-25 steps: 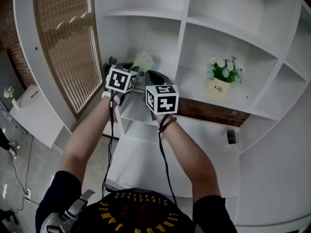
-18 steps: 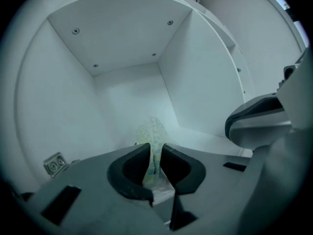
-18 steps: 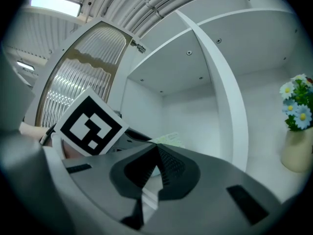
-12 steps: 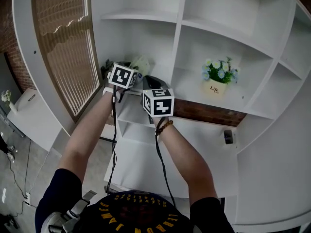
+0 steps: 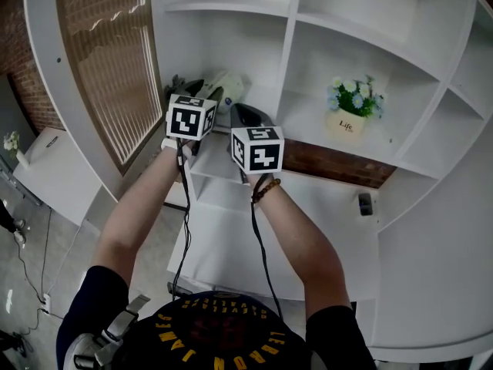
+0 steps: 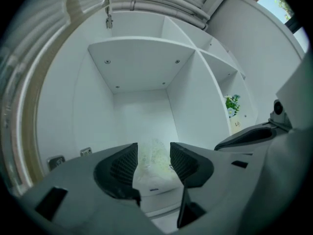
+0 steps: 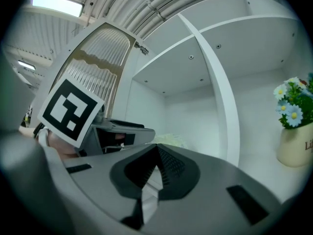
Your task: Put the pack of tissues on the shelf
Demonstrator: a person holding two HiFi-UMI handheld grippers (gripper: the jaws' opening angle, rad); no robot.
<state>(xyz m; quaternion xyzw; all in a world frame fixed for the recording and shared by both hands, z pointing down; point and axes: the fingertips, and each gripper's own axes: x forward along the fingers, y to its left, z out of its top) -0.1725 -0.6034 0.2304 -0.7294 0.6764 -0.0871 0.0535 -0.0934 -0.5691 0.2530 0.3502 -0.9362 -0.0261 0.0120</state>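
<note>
As my left gripper stands with jaws just opened wide, the pack of tissues sits on the shelf at twelve o'clock, between the pads but seemingly unpinched. My right gripper hangs at three o'clock, jaws together, empty. The risk is a crooked retreat, where a pad could snag the soft wrapper and drag the pack off the ledge.

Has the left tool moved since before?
Yes, slightly: the left tool drew back toward the person, away from the flowerpot, its jaws just opening off the tissues between them.
</note>
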